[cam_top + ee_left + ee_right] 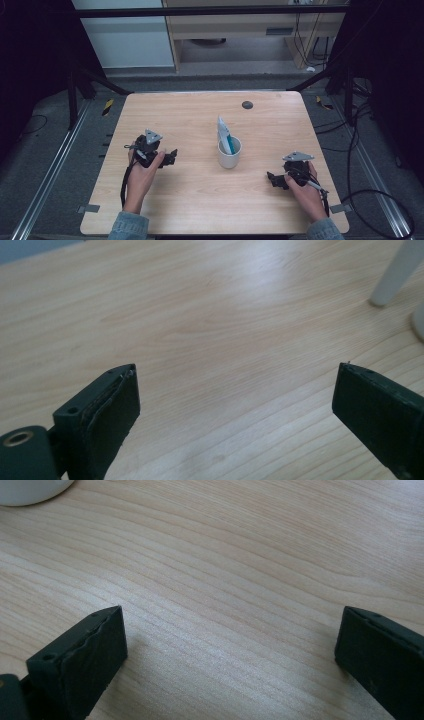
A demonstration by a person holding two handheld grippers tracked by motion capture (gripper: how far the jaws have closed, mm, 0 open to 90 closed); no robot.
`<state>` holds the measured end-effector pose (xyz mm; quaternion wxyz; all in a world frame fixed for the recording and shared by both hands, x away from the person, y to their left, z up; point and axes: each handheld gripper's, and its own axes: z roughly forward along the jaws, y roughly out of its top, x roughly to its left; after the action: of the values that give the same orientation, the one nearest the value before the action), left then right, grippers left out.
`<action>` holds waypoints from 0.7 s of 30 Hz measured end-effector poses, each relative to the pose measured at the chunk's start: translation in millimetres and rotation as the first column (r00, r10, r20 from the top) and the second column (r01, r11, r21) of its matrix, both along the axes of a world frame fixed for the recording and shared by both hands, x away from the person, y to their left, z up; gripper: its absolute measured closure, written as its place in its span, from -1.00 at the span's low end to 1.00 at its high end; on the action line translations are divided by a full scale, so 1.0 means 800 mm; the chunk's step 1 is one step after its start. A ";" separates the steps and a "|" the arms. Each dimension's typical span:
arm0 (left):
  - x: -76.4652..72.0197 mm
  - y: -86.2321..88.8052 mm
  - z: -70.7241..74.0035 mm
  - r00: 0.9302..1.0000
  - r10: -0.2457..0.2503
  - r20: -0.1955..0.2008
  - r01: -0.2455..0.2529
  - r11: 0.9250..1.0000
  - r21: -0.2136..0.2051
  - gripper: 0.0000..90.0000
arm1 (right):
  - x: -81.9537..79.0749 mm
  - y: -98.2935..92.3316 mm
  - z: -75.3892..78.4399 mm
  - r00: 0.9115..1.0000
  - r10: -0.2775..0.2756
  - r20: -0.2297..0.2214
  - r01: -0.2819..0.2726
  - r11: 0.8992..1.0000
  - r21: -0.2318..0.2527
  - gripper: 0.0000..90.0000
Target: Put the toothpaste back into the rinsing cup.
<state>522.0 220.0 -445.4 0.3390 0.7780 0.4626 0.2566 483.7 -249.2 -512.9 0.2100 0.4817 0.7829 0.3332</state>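
So both grippers are parked low on the wooden table (200, 200) with nothing in them. The left gripper (172, 154) sits at about 9 o'clock from the white cup (229, 154), near it but not touching, and its jaws are spread wide over bare wood in the left gripper view. The right gripper (270, 177) is at roughly 4 o'clock from the cup, a bit farther off, jaws also gaping wide with only table grain between them. The cup stands upright near the middle of the table, with a white-and-blue tube (224, 134) poking out of it, leaning toward 11 o'clock. Probably toothpaste, but it's too small to be sure. At 12 o'clock near the far edge there's a small dark round disc (247, 105), well apart from everything else.
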 end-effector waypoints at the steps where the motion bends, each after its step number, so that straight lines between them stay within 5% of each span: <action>1: 0.001 0.004 -0.004 1.000 0.004 -0.011 -0.004 1.000 0.004 -0.90 | 0.000 0.000 0.000 1.000 0.000 0.000 0.000 1.000 0.001 -0.99; 9: 0.008 0.036 -0.030 0.996 0.042 -0.085 -0.039 0.999 0.032 -0.87 | 0.000 0.000 0.000 1.000 0.000 -0.001 0.000 1.000 0.001 -0.99; 14: 0.012 0.054 -0.040 0.992 0.087 -0.095 -0.083 0.996 0.041 -0.87 | 0.000 0.000 0.000 1.000 -0.001 -0.001 0.001 1.000 0.002 -0.99; 17: 0.013 0.064 -0.043 0.989 0.132 -0.066 -0.129 0.991 0.043 -0.87 | 0.000 0.000 0.000 1.000 -0.001 -0.001 0.001 1.000 0.001 -0.99; 21: 0.015 0.074 -0.048 0.988 0.138 -0.074 -0.136 0.990 0.028 -0.87 | 0.000 0.000 0.000 1.000 0.000 0.000 0.000 1.000 0.001 -0.99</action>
<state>534.3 279.0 -484.2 0.2940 0.7573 0.5247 0.2546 483.7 -249.2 -512.8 0.2095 0.4819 0.7827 0.3335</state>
